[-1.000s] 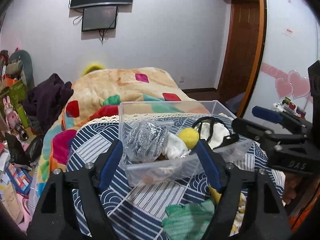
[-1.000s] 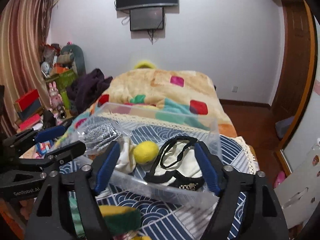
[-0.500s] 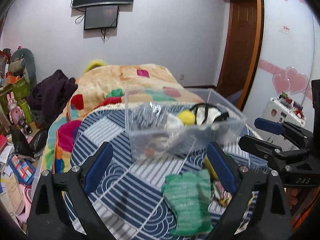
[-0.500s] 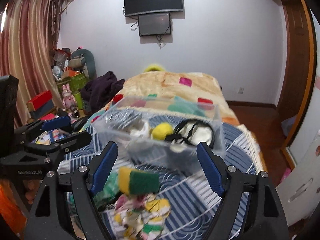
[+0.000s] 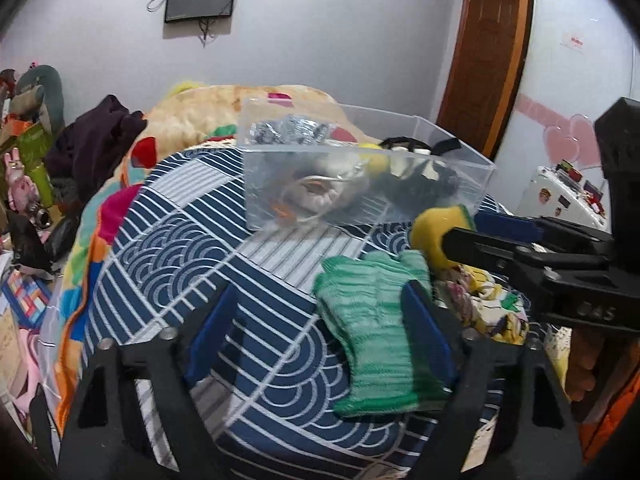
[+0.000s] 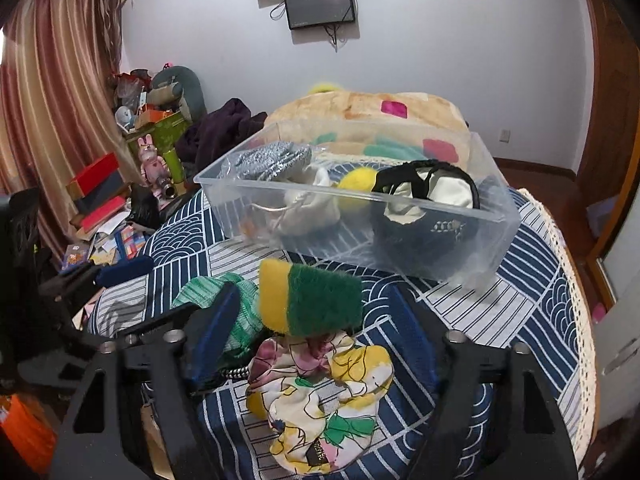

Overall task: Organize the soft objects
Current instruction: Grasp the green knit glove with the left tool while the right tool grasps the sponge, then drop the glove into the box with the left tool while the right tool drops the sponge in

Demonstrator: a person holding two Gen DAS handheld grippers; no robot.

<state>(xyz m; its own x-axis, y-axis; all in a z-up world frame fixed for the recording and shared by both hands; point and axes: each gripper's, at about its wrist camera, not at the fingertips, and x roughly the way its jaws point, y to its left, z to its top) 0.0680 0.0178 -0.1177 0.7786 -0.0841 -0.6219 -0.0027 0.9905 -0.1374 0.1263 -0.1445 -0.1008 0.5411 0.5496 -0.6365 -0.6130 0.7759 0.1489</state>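
A clear plastic bin (image 5: 460, 160) (image 6: 496, 216) sits on the round patterned table and holds a silver bag, a white pouch, a yellow ball (image 6: 356, 182) and a black-and-white cap. In front of it lie a green knit glove (image 5: 376, 328) (image 6: 240, 308), a yellow-and-green sponge (image 6: 310, 302) (image 5: 438, 232) and a floral cloth (image 6: 320, 396) (image 5: 484, 304). My left gripper (image 5: 320, 328) is open, low over the table, its right finger at the glove. My right gripper (image 6: 310, 336) is open, with the sponge and floral cloth between its fingers.
The table wears a navy and white cloth (image 5: 192, 256) with a lace edge (image 6: 572, 280). Behind it a bed carries a colourful blanket (image 6: 360, 108). Boxes, toys and clutter (image 6: 116, 184) crowd the floor on the left. A wooden door (image 5: 488, 52) stands at the right.
Both grippers have pulled back from the bin and dropped lower toward the loose items on the table. The glove, sponge and floral cloth now lie between and beside the fingers.
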